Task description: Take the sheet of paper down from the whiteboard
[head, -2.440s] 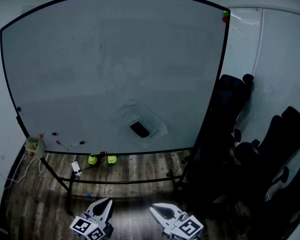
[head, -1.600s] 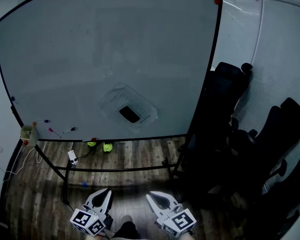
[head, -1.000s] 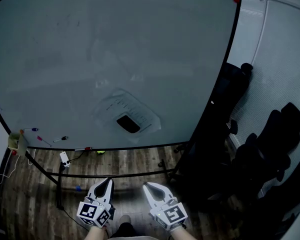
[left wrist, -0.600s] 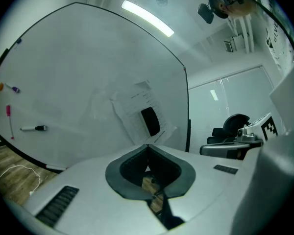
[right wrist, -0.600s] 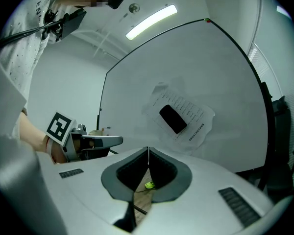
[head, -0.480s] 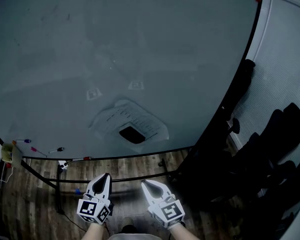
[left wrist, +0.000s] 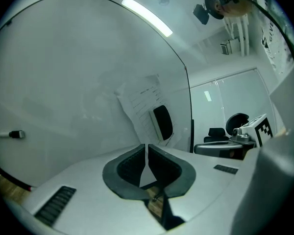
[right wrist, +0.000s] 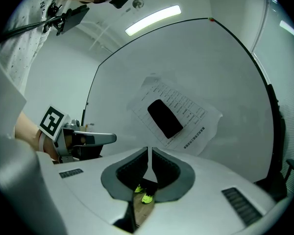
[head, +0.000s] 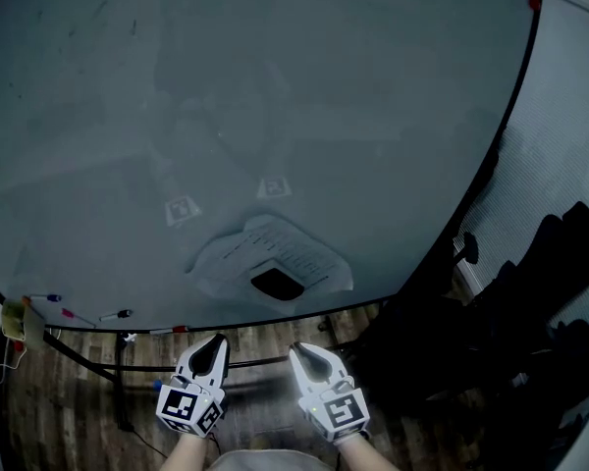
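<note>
1. The white two-jaw left gripper (left wrist: 146, 150) has its dark pads pressed together with nothing between them. The matching right gripper (right wrist: 150, 153) is likewise closed and empty. They sit side by side, both pointing level at the board.

2. The white printed sheet of paper (head: 271, 251) hangs on the lower part of the large grey whiteboard (head: 275, 86). It is ahead of both grippers and apart from them. A black oblong block (head: 277, 284), probably a magnetic eraser, sits on the sheet near its lower edge and seems to pin it. The sheet's edges look wavy rather than flat.

3. By my reading this is the approach: neither gripper touches the paper, so the removal itself is not yet begun.

4. What could go wrong from here:
   - With both pairs of jaws closed, arriving like this would only poke the sheet. They need to part before contact.
   - Pulling the paper while the black block pins it could tear it at the block.
   - Lifting the block alone would free the sheet to slide to the dark wooden floor (head: 79, 420).
   - A flat sheet on a smooth board gives the pads little to catch. A lifted wavy edge looks like the safest place to pinch.
   - A firm push might shift the board on its black stand (head: 118, 381).

5. The coloured marker pens (head: 113, 315) on the ledge lie well to the left, out of the way.
</note>
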A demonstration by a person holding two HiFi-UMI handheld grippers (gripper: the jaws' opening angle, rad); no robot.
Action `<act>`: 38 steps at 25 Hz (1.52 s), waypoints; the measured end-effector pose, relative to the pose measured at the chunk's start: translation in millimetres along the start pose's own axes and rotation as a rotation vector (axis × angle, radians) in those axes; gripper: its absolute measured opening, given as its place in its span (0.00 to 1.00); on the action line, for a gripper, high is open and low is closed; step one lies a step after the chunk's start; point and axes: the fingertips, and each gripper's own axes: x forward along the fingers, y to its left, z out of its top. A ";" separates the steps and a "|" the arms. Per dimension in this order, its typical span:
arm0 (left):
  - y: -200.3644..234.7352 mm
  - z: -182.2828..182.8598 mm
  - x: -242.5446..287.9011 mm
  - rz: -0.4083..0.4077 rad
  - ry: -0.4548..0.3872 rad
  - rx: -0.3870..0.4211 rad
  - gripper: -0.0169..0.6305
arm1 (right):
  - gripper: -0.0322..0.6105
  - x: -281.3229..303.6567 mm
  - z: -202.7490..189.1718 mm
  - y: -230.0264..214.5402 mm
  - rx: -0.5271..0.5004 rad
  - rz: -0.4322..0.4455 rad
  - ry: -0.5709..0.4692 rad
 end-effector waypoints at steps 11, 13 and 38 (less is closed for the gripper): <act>22.0 -0.3 7.6 -0.016 -0.010 -0.001 0.21 | 0.22 23.7 9.0 2.1 -0.082 -0.012 -0.020; 24.1 4.1 15.1 -0.018 -0.022 -0.006 0.23 | 0.25 30.3 14.5 -3.8 -0.109 -0.022 -0.030; 29.7 29.2 61.5 0.036 -0.087 0.057 0.32 | 0.46 87.1 56.1 -42.7 -0.440 -0.090 -0.019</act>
